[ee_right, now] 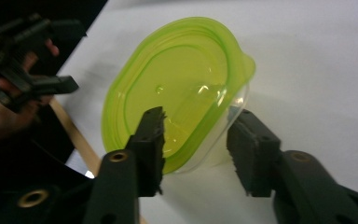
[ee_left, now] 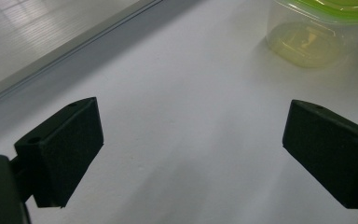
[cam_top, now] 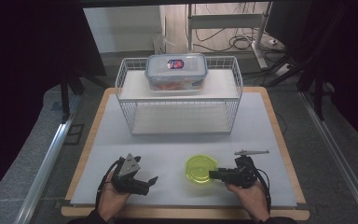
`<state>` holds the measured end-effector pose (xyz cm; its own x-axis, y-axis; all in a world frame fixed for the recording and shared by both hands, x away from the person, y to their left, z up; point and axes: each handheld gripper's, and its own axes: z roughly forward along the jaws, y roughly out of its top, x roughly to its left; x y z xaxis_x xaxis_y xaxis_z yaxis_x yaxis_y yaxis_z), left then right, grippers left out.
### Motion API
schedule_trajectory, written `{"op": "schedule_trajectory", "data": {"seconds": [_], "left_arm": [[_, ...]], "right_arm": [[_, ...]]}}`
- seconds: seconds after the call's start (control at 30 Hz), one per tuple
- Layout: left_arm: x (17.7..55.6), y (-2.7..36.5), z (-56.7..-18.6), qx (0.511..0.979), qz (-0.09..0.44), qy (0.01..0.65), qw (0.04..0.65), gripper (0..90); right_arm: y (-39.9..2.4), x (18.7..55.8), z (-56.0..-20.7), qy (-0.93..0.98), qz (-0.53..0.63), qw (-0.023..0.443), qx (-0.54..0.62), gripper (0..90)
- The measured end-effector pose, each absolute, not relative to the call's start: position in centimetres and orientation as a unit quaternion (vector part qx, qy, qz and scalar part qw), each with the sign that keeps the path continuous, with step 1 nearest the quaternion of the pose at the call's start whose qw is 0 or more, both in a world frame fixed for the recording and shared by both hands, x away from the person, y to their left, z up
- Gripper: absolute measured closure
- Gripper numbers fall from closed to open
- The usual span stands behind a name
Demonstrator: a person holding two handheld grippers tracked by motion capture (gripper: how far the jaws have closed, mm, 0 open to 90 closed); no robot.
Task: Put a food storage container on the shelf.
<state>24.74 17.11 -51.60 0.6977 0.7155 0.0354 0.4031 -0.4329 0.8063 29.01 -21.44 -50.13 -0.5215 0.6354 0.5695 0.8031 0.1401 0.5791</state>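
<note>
At the lower centre of the high view, the right gripper (cam_top: 213,175) straddled the rim of a small clear container with a lime-green lid (cam_top: 199,168) standing on the table (cam_top: 177,140). Its jaws sat either side of the wall, seemingly not yet pinching. The left gripper (cam_top: 150,182) waited wide open and empty, lower left. The grasp looked under way; next, the jaws needed to clamp firmly before any lift.

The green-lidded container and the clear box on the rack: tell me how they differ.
The green-lidded container is round with a lime lid; the clear box is rectangular with a clear, blue-edged lid. The green-lidded container sits on the table by the right gripper; the clear box rests atop the wire rack. Both are lidded, see-through plastic.
</note>
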Motion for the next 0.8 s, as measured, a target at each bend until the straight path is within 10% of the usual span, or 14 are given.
{"op": "schedule_trajectory", "data": {"seconds": [0.3, 0.8], "left_arm": [[24.7, 17.1, -51.6, 0.825, 0.191, 0.338, 0.410, 4.8], [24.7, 17.2, -51.6, 0.823, 0.191, 0.341, 0.412, 4.8]], "right_arm": [[-22.9, 30.1, -51.5, -0.678, -0.487, 0.178, -0.521, 79.4], [-21.8, 31.6, -47.7, -0.696, -0.497, 0.170, -0.489, 80.8]]}}
